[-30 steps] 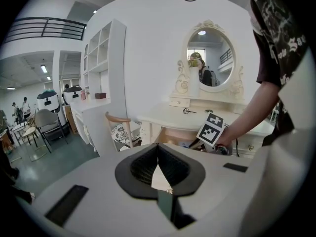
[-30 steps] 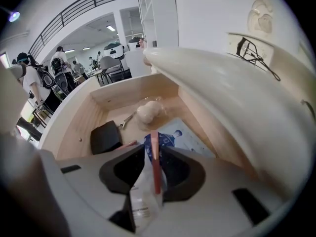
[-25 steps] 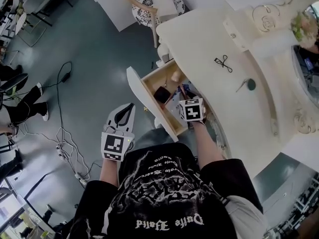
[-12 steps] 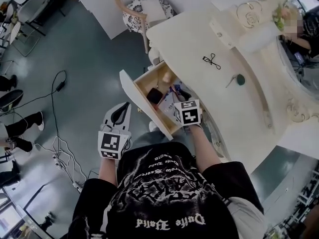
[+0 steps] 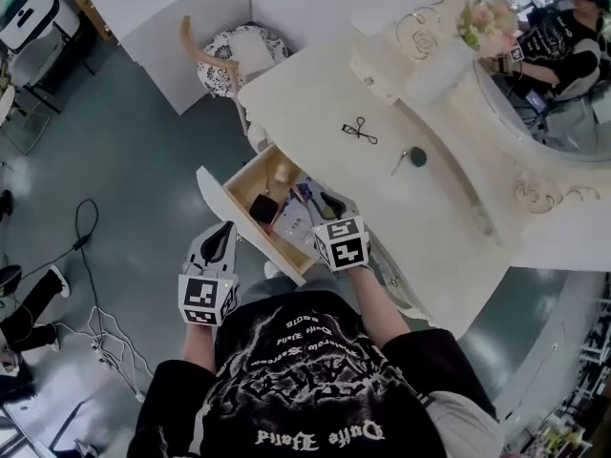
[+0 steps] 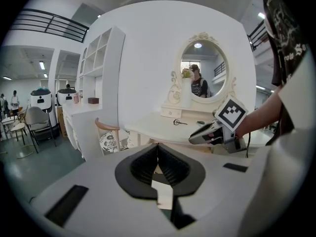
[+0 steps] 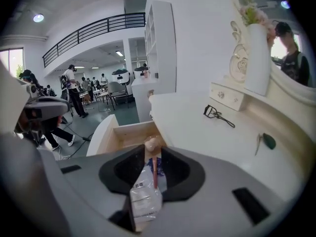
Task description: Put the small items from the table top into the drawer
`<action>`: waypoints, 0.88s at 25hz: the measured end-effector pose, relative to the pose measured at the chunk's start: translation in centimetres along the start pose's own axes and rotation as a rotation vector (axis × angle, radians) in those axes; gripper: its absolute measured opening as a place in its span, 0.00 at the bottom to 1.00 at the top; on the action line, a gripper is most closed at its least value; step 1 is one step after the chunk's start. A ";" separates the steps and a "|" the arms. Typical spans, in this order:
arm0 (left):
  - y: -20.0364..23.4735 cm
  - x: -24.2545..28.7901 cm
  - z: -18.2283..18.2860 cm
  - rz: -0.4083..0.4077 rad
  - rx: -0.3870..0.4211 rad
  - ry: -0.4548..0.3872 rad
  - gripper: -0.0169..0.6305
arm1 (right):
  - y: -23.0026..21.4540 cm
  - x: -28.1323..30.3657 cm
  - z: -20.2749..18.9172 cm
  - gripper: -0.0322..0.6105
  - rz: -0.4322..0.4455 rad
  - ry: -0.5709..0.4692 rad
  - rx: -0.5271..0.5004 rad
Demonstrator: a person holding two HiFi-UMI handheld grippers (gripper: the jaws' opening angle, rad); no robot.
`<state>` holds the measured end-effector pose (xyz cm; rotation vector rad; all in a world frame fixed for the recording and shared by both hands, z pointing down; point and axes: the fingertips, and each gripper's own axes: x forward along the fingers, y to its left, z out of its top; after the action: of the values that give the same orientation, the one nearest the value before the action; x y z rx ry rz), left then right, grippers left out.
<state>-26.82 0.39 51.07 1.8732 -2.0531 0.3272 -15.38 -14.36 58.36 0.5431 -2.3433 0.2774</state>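
The wooden drawer (image 5: 246, 184) stands pulled out of the white dressing table (image 5: 315, 93). Inside it lie a dark item (image 5: 264, 208), a white packet (image 7: 144, 191), a pink stick (image 7: 154, 169) and a pale round piece (image 7: 152, 143). My right gripper (image 5: 329, 201) (image 7: 153, 149) hangs open above them with nothing between its fingers. On the table top lie a black eyelash curler (image 5: 360, 130) (image 7: 217, 114) and a small green item (image 5: 417, 157) (image 7: 268, 140). My left gripper (image 5: 227, 227) (image 6: 157, 146) is shut and empty, just outside the white drawer front (image 5: 212, 203).
A chair with a patterned cushion (image 5: 234, 46) stands beyond the table's far end. A white vase of flowers (image 5: 449, 60), a small white drawer box (image 5: 377, 74) and an oval mirror (image 6: 201, 75) line the table's back. Cables (image 5: 91, 246) trail over the floor at left.
My right gripper has risen out of the drawer, still open. The left gripper has shifted slightly beside the drawer front. The head view has swung, so the table sits further left in it.
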 end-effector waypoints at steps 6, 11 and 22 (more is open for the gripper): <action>-2.3 2.5 0.7 -0.065 -0.017 -0.014 0.05 | -1.0 -2.8 0.5 0.22 -0.029 -0.037 0.024; -4.8 4.8 2.2 -0.134 -0.004 -0.033 0.05 | -2.2 -5.8 0.7 0.22 -0.056 -0.061 0.026; -9.0 7.7 3.5 -0.234 0.024 -0.010 0.05 | -5.8 -10.4 -0.5 0.21 -0.130 -0.123 0.108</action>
<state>-18.81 -8.95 50.44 2.1059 -1.8183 0.2832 -5.47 -16.18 51.90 0.7821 -2.4083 0.3196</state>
